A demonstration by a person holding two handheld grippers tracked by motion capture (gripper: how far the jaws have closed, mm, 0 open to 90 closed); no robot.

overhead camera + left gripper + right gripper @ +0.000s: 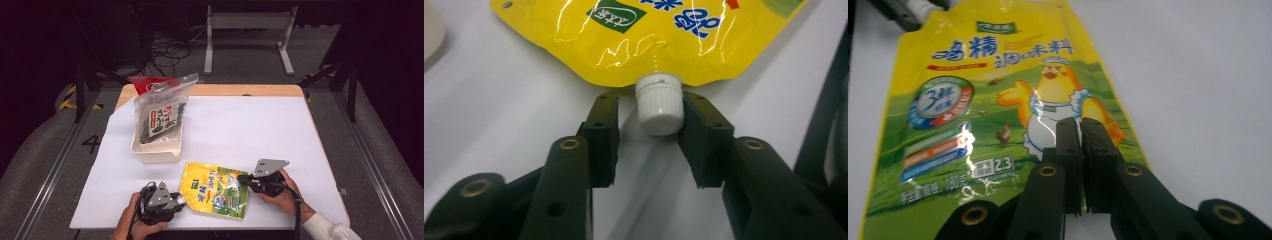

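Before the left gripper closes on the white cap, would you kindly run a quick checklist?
1. White ribbed screw cap sits between the left gripper pads: ok.
2. Both pads pressing on the cap: not ok, one pad stands apart.
3. Right gripper shut at the edge of the yellow glossy spouted pouch: ok; whether it pinches the film, cannot tell.
4. Pouch flat on the white table sheet: ok.
5. Cream plastic bin apart from the pouch: ok.
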